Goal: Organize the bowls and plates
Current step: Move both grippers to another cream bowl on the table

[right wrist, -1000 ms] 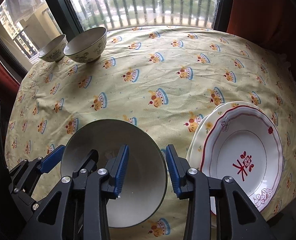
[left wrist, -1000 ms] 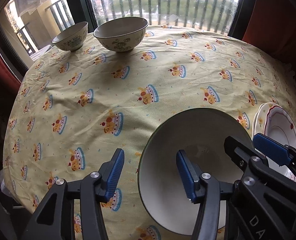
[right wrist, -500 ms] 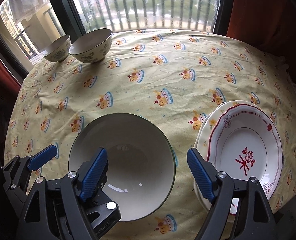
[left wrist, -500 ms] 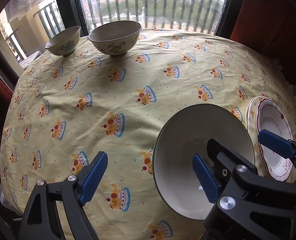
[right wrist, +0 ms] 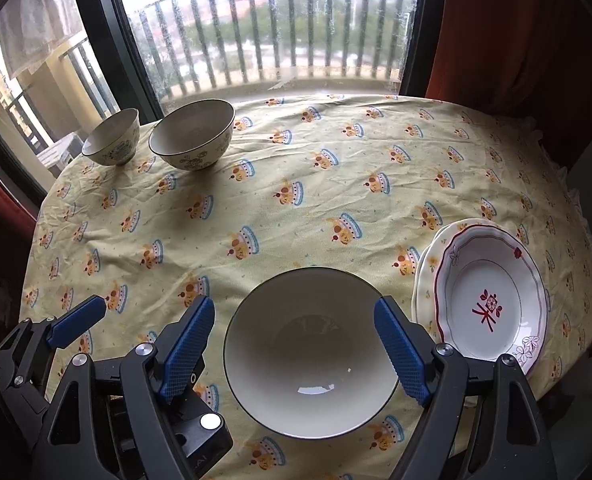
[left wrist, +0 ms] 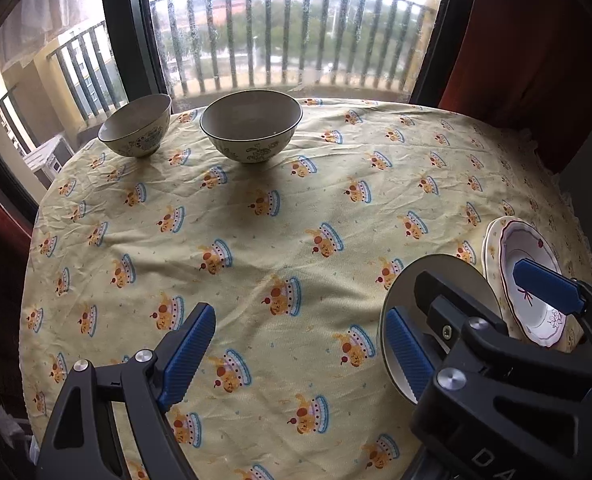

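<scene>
A large white bowl (right wrist: 311, 344) with a dark rim sits on the tablecloth near the front edge. My right gripper (right wrist: 294, 344) is open, its blue fingers on either side of the bowl and apart from it. My left gripper (left wrist: 299, 348) is open and empty over bare cloth, left of the bowl (left wrist: 451, 280). A red-rimmed plate (right wrist: 489, 300) lies on a cream plate (right wrist: 423, 272) at the right. Two patterned bowls stand at the far left: a bigger one (right wrist: 192, 134) and a smaller one (right wrist: 112, 136).
The round table wears a yellow cloth (right wrist: 296, 200) with cake prints. A window with balcony railing (right wrist: 276, 32) is behind it, red curtains (right wrist: 515, 32) at the right. The table's edge falls away close to the plates on the right.
Both grippers opened and let go of the large bowl, which now rests on the cloth. Both pulled back and up; the left one shifted left, away from the bowl.
</scene>
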Demonstrator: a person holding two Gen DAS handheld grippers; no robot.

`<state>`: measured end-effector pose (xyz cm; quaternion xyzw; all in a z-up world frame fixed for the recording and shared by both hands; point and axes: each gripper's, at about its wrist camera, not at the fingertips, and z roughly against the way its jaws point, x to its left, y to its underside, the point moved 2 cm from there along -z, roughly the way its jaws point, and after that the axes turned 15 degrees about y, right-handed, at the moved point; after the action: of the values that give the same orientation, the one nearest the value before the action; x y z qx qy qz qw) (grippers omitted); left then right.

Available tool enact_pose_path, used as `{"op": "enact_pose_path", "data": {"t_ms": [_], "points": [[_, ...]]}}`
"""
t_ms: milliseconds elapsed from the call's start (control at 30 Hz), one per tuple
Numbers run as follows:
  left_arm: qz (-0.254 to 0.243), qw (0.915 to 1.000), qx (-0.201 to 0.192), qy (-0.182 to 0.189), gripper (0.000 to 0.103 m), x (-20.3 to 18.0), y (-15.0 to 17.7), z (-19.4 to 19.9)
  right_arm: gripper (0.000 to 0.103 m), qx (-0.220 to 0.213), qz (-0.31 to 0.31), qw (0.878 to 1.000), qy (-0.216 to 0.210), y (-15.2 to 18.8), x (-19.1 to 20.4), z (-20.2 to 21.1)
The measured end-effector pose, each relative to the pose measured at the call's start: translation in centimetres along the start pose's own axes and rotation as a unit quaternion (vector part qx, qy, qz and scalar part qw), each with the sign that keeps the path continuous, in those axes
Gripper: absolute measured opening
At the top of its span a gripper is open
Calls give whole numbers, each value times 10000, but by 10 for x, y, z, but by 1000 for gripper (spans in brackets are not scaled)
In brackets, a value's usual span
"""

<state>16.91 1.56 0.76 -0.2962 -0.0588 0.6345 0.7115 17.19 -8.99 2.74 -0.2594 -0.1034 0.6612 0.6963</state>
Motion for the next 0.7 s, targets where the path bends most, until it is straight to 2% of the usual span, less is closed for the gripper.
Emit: {"op": "enact_pose_path", "data": {"t_ms": [133, 267, 400, 533, 700], "points": [[-128, 9997, -224, -54, 88, 11, -12, 15, 85, -297, -169, 9993, -143, -10, 12, 14], [-167, 9993, -336, -40, 87, 24, -23, 22, 85, -345, -192, 9991, -155, -22, 27, 19], [-100, 9990, -436, -89, 87, 38, -35, 25, 85, -454, -53, 9989, 139, -37, 41, 23], [56, 9989, -455, -47, 86, 51, -50, 22, 85, -428, -60, 9990, 89, -53, 48, 18], [155, 9985, -469, -246, 79, 62, -67, 8, 85, -538, 308, 9978, 233, -77, 63, 5]]}}
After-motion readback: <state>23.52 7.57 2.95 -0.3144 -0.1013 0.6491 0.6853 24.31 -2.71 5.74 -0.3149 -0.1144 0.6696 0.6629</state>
